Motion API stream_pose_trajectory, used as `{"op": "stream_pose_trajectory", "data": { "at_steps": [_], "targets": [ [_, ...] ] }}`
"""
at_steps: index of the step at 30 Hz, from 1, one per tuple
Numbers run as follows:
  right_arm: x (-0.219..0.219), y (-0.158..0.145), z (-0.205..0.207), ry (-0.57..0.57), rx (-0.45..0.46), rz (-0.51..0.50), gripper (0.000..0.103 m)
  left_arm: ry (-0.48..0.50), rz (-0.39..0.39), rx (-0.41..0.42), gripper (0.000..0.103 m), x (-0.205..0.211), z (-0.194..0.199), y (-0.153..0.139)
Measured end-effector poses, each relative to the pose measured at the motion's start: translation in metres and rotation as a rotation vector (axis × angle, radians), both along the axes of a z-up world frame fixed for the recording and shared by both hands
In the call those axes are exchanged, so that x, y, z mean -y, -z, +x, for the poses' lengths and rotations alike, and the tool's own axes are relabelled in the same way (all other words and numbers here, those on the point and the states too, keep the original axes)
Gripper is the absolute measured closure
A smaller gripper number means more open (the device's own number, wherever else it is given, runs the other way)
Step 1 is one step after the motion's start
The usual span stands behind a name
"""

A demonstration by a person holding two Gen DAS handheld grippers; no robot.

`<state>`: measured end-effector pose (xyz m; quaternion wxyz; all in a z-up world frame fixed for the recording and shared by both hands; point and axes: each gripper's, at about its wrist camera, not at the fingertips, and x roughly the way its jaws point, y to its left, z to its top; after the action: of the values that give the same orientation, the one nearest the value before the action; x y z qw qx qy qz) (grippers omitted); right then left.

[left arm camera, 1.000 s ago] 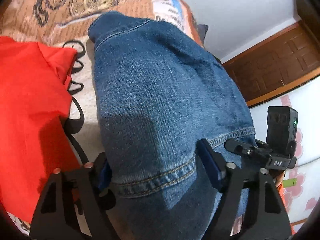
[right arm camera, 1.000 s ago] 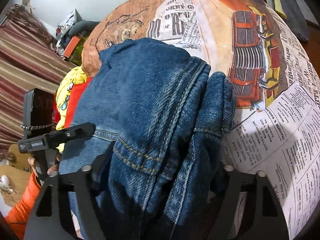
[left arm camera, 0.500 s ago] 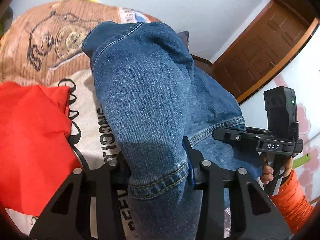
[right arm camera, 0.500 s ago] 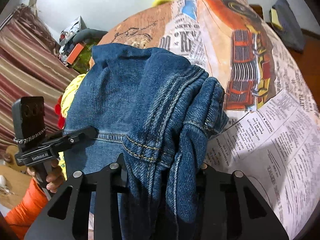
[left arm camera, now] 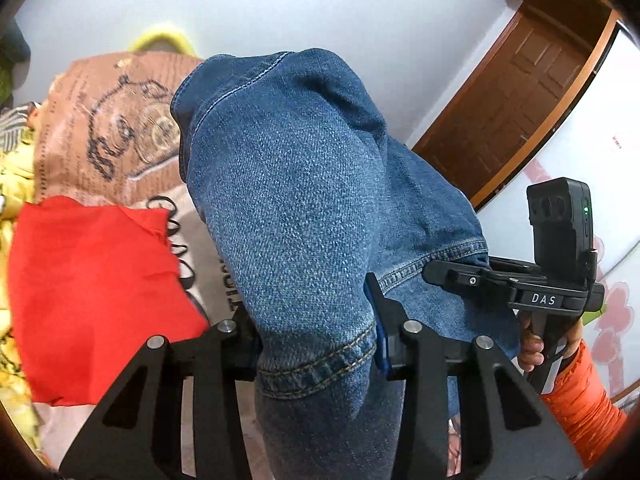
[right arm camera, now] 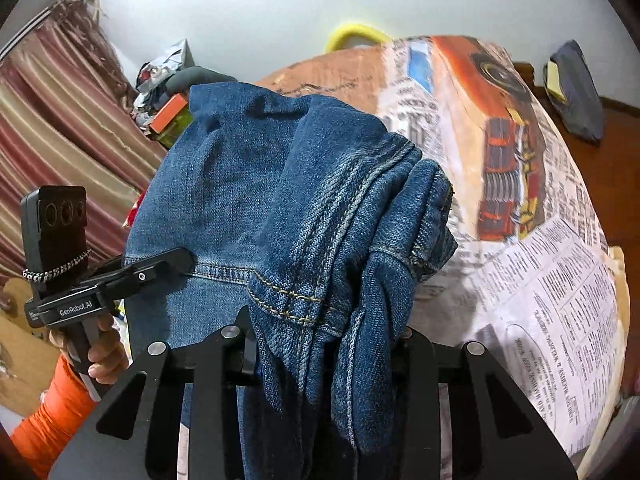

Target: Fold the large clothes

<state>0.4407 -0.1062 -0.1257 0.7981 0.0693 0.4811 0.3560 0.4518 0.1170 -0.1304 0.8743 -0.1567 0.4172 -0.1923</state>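
Blue denim jeans (left arm camera: 296, 208) hang lifted above the bed, bunched between both grippers. My left gripper (left arm camera: 316, 344) is shut on the jeans at a stitched hem. My right gripper (right arm camera: 324, 340) is shut on the jeans (right arm camera: 256, 200) at a thick seam with several layers bunched in it. The right gripper also shows at the right of the left wrist view (left arm camera: 516, 280). The left gripper shows at the left of the right wrist view (right arm camera: 116, 280). The far end of the jeans still rests toward the bed.
The bed cover (right arm camera: 540, 280) has newspaper and truck prints. A red garment (left arm camera: 92, 288) lies on the bed to the left, with yellow cloth (left arm camera: 12, 168) beyond it. A striped curtain (right arm camera: 52, 120), a wooden door (left arm camera: 516, 96) and a dark cloth (right arm camera: 576, 88) surround the bed.
Both grippers closed on the jeans and rose, tilting up so the wall now shows. The jeans lifted off the bed with them.
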Motion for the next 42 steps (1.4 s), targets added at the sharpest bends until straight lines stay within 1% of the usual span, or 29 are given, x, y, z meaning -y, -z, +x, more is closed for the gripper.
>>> {"op": "stream_pose_trajectory", "data": {
  "at_steps": [4, 8, 12, 16, 20, 25, 32, 36, 38, 40, 42],
  "targets": [
    [-0.029, -0.014, -0.007, -0.022, 0.031, 0.002, 0.071, -0.022, 0.002, 0.027, 0.063, -0.03, -0.019, -0.02],
    [-0.067, -0.02, -0.01, -0.049, 0.05, 0.009, 0.071, -0.055, 0.002, 0.045, 0.063, -0.065, -0.035, -0.035],
    [-0.096, -0.017, -0.008, -0.075, 0.061, 0.017, 0.071, -0.095, -0.013, 0.049, 0.062, -0.103, -0.046, -0.041],
    [-0.128, -0.003, 0.0, -0.103, 0.044, 0.033, 0.071, -0.138, -0.017, 0.03, 0.063, -0.143, -0.046, -0.035],
    [-0.16, 0.015, 0.01, -0.131, 0.015, 0.045, 0.071, -0.18, -0.017, 0.006, 0.063, -0.18, -0.042, -0.021],
    [-0.193, 0.039, 0.022, -0.151, -0.016, 0.035, 0.071, -0.216, -0.033, -0.039, 0.063, -0.214, -0.031, 0.006],
    [-0.217, 0.083, 0.043, -0.146, -0.076, -0.004, 0.071, -0.243, -0.075, -0.119, 0.063, -0.236, -0.006, 0.057],
    [-0.226, 0.111, 0.054, -0.138, -0.133, -0.015, 0.071, -0.24, -0.025, -0.139, 0.063, -0.237, 0.008, 0.084],
    [-0.226, 0.119, 0.054, -0.142, -0.141, -0.019, 0.071, -0.242, -0.017, -0.151, 0.062, -0.238, 0.013, 0.095],
    [-0.226, 0.122, 0.053, -0.15, -0.135, -0.023, 0.071, -0.246, -0.03, -0.159, 0.061, -0.242, 0.015, 0.105],
    [-0.227, 0.123, 0.054, -0.155, -0.131, -0.028, 0.07, -0.251, -0.039, -0.158, 0.057, -0.247, 0.018, 0.114]
  ]
}}
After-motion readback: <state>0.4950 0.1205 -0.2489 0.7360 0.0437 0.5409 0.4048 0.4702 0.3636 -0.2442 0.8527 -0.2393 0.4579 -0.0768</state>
